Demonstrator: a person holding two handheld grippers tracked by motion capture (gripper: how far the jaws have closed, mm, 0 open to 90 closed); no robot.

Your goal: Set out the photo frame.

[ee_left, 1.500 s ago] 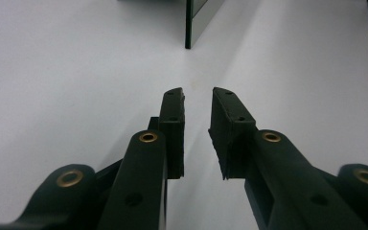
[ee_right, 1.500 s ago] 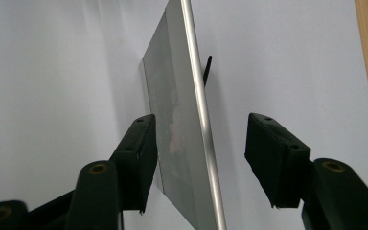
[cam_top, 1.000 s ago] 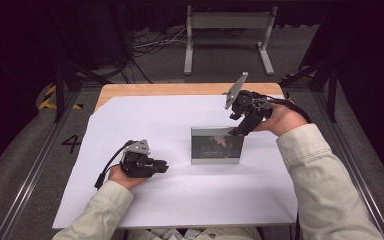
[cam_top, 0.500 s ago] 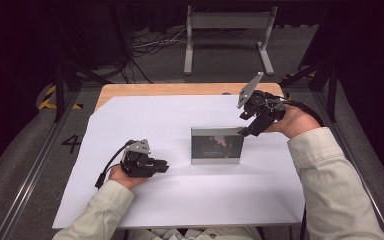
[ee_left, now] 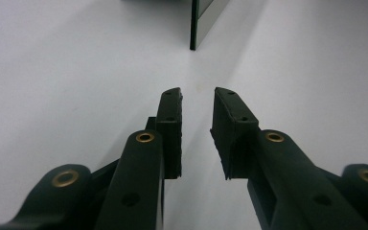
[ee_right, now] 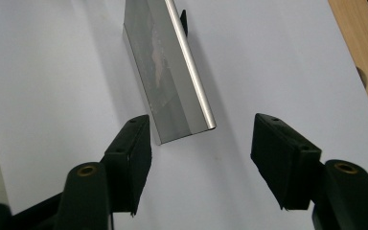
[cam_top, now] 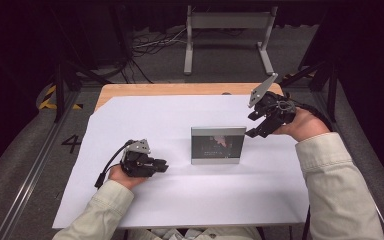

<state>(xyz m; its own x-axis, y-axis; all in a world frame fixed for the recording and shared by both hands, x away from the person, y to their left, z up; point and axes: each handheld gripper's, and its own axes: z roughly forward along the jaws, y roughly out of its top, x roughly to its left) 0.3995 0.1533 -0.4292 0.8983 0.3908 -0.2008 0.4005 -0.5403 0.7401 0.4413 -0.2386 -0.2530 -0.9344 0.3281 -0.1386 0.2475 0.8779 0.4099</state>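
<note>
One picture frame stands between two grippers on the white table sheet.

The silver-edged picture frame (cam_top: 218,145) stands upright near the middle of the white sheet (cam_top: 180,200), its dark glass toward the person. The right gripper (cam_top: 254,126) hovers just beside the frame's right end, off the sheet, apart from it; its jaws have just been opening and now stand wide with nothing between them, and in the right gripper view the frame's near corner (ee_right: 182,129) lies just ahead of the gap, closer to the left-hand pad. The left gripper (cam_top: 163,166) rests on the sheet to the frame's left, a clear gap away, pointing toward it, jaws narrowly parted and empty; in the left gripper view the frame's edge (ee_left: 201,24) shows well ahead. Count: one frame, two grippers, one sheet over one wooden tabletop (cam_top: 180,89).
</note>
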